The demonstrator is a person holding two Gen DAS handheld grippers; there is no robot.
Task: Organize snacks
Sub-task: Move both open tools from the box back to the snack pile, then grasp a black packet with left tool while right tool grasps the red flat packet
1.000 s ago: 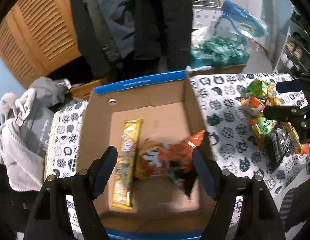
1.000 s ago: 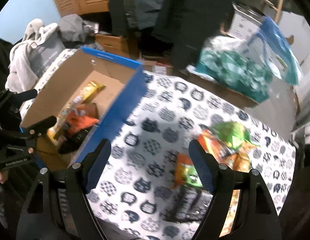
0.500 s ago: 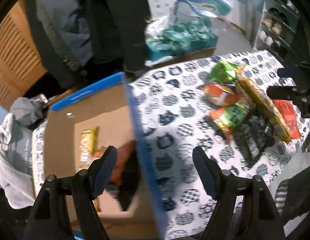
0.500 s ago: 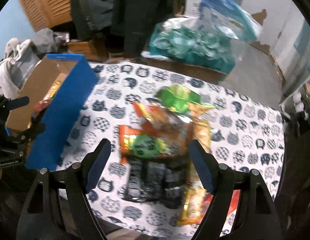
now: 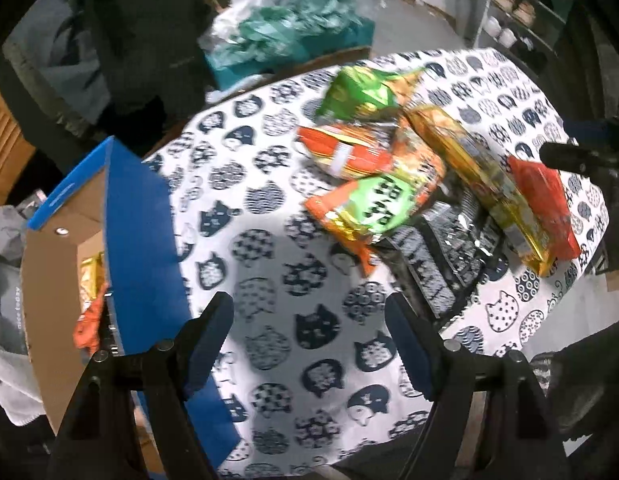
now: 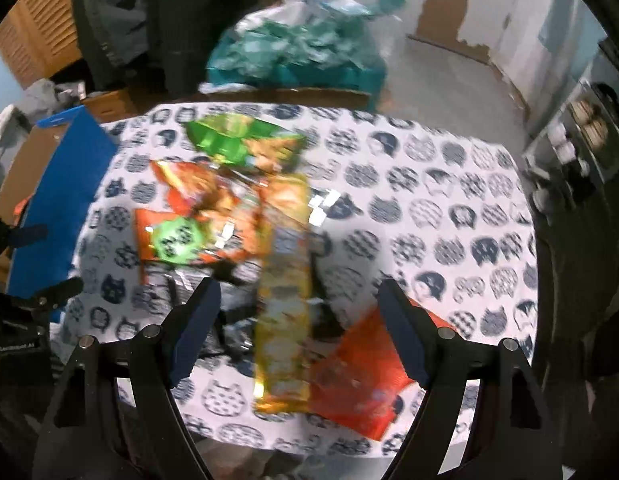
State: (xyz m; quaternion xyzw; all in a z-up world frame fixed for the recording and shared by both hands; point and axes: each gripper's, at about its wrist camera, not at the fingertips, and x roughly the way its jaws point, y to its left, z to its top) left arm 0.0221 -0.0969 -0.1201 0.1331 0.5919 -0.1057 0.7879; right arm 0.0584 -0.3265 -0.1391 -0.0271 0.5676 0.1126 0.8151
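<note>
Snack packets (image 5: 389,184), heaped mid-table, extending to the near right edge; a long yellow packet (image 6: 285,296) laid across the heap. Bare cat-print table (image 5: 269,280) is seen between heap and cardboard box (image 5: 141,240). Box: two packets (image 5: 91,296) visible inside. Left gripper (image 5: 309,340) and right gripper (image 6: 295,328): jaws released, nothing grasped.

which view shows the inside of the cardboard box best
The left wrist view: the cardboard box shows its brown interior with a yellow packet and an orange packet inside. The right wrist view catches only its blue side at the left edge.
</note>
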